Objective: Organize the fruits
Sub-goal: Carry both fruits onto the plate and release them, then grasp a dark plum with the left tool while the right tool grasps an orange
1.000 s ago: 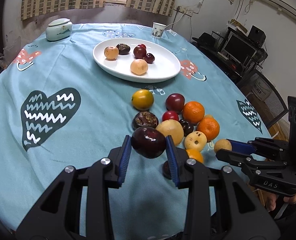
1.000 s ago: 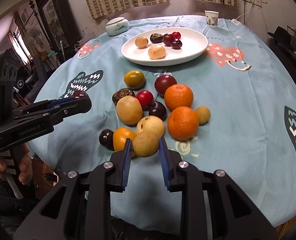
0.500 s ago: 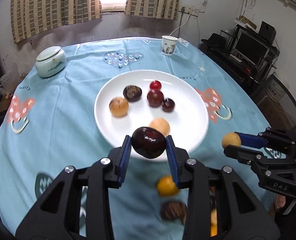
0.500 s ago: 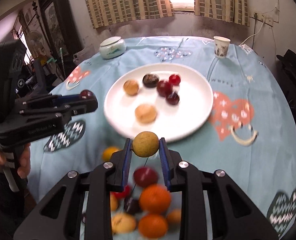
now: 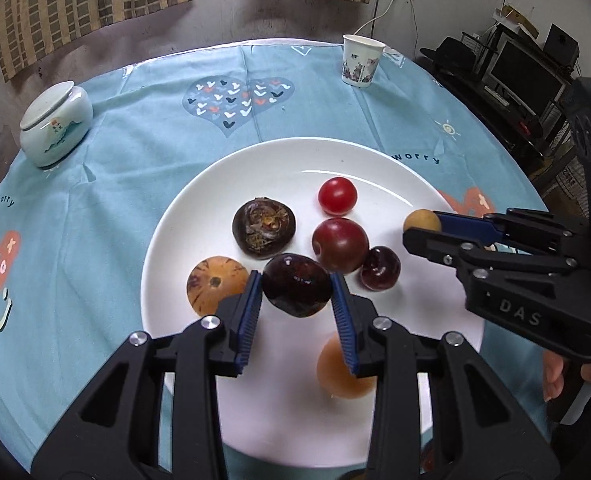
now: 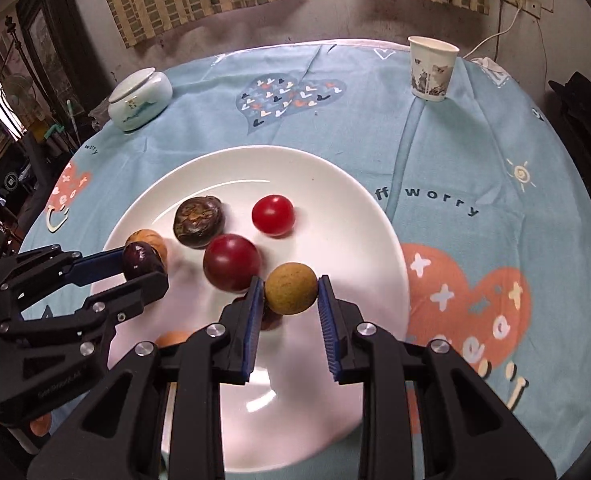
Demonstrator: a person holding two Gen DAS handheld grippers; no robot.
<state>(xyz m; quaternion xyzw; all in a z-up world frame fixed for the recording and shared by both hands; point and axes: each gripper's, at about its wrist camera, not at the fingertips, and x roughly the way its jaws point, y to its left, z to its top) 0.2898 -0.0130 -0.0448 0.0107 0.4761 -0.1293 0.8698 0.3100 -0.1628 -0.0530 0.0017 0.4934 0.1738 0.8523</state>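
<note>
My left gripper [image 5: 296, 290] is shut on a dark purple plum [image 5: 297, 285] and hangs over the near half of the white plate [image 5: 183, 216]. My right gripper [image 6: 290, 292] is shut on a small tan round fruit [image 6: 291, 288] over the plate's [image 6: 335, 184] right half. On the plate lie a red cherry tomato [image 5: 337, 196], a dark red plum [image 5: 340, 245], a brown wrinkled fruit [image 5: 263, 227], a small dark cherry [image 5: 380, 268], an orange-brown fruit [image 5: 211, 285] and a pale orange fruit [image 5: 341, 374]. Each gripper shows in the other's view, the right gripper [image 5: 423, 226] and the left gripper [image 6: 143, 266].
A paper cup [image 5: 361, 60] stands at the far right of the blue tablecloth [image 5: 95, 184], and a lidded ceramic jar [image 5: 53, 122] at the far left. Shelves with electronics [image 5: 523, 76] lie beyond the table's right edge. A hand [image 5: 559, 372] grips the right tool.
Both grippers have carried their fruits forward, from the loose pile at the table's near side to over the plate. The pile has dropped out of view.
</note>
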